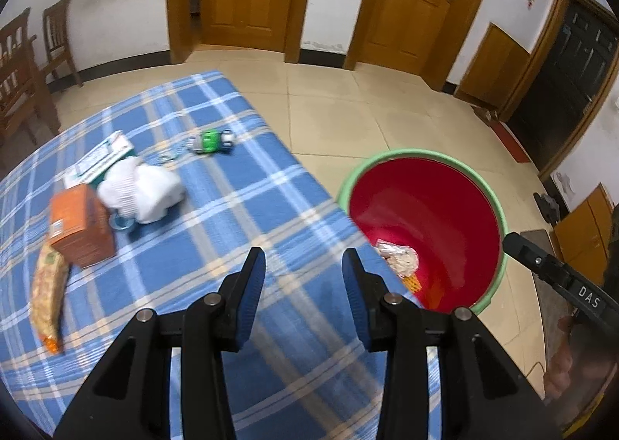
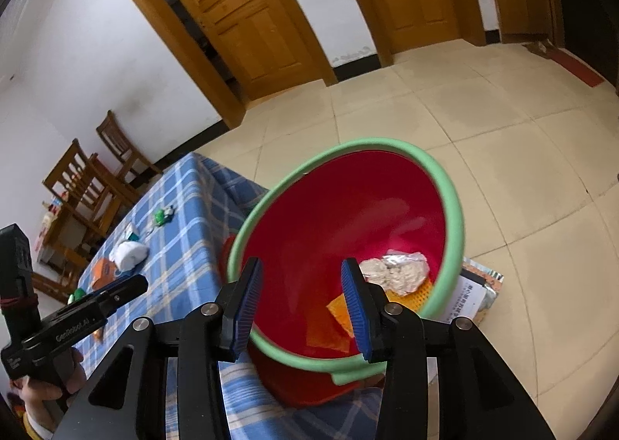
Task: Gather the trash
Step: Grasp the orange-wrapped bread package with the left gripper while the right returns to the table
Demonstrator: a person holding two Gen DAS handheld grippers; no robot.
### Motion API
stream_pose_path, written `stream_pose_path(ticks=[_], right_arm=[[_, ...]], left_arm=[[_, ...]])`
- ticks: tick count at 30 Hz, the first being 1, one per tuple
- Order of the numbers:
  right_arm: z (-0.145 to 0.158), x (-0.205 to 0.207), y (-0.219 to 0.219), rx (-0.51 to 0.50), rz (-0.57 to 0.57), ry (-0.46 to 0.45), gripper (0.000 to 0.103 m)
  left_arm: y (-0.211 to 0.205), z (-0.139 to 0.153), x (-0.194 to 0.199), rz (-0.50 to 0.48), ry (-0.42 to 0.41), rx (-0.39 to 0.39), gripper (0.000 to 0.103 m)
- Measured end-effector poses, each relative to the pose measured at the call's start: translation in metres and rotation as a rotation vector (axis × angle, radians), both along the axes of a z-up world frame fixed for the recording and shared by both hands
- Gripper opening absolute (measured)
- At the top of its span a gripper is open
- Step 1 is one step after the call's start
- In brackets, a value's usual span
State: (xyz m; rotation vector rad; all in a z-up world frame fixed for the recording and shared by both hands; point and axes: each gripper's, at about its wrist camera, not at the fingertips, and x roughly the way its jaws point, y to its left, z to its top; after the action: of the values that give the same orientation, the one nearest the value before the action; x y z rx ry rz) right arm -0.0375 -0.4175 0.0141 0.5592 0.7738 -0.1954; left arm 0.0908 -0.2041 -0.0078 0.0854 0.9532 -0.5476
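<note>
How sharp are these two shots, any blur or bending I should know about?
Left wrist view: the orange box and snack bag are smeared by motion blur; fisheye curves the door frames. Right wrist view: the bucket rim is slightly soft, floor tiles bow, corners go dark.

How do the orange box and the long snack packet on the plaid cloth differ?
The orange box is a rigid block; the snack packet is long, soft and curved. The box is plain orange, the packet yellowish and patterned. Both lie on the cloth, outside the red bin.
</note>
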Motion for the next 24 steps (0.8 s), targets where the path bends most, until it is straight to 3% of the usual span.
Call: stream_pose_path(ticks=[11, 24], right_arm=[[0.013, 0.009, 0.040, -0.008, 0.066, -0.009, 0.045], [0.021, 0.020, 0.084, -0.025, 0.137, 0.005, 0.048]], left_arm=[[0.067, 0.009, 0.003, 0.126, -0.029, 0.000, 0.041], [0.139, -0.001, 0.019, 0.245, -0.051, 0.070, 0.043]])
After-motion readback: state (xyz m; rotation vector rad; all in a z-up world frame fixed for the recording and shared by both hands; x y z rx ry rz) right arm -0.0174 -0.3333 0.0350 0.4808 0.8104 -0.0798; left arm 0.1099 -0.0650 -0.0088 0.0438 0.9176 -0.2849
